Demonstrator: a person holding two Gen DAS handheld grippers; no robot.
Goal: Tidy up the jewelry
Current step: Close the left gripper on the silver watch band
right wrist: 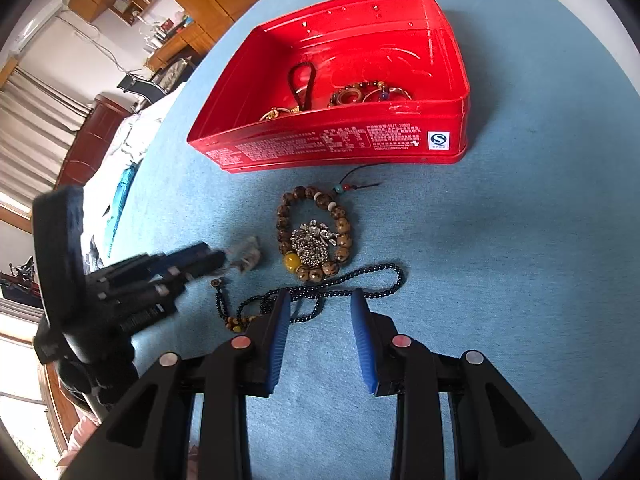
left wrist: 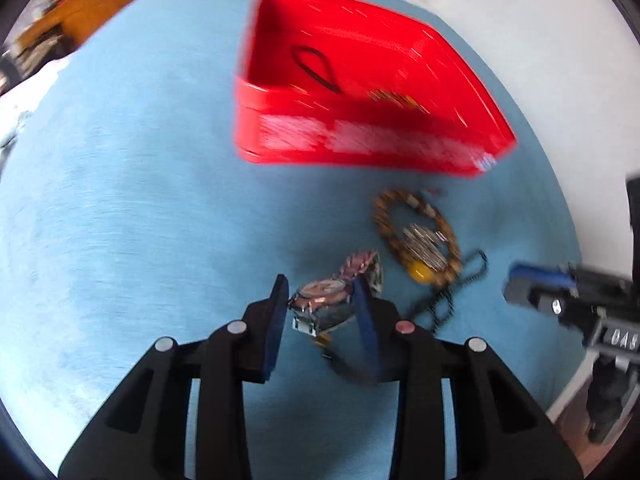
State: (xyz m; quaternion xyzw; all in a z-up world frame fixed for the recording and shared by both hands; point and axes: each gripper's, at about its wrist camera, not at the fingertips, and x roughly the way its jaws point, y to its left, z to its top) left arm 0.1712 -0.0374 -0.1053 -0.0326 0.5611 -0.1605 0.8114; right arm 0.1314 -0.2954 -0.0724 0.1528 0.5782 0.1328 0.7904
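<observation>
Left gripper (left wrist: 322,292), jaws parted, brackets the watch (left wrist: 320,296) at 6 o'clock from the tin (left wrist: 360,148). Only the right view shows the right gripper (right wrist: 320,304) agape, empty, over black beads (right wrist: 372,274), and bracelets (right wrist: 372,94) inside the tin.

My left tongs (left wrist: 322,294) straddle a watch (left wrist: 325,295) on the blue worktop (left wrist: 140,220), pads apart; contact unclear through blur. Bead bracelet (left wrist: 416,236) just beyond, red tin (left wrist: 360,140) farther. Right tongs (left wrist: 540,284) at right edge.

Red tin (left wrist: 360,128) print blurred (watch (left wrist: 320,300) too).
</observation>
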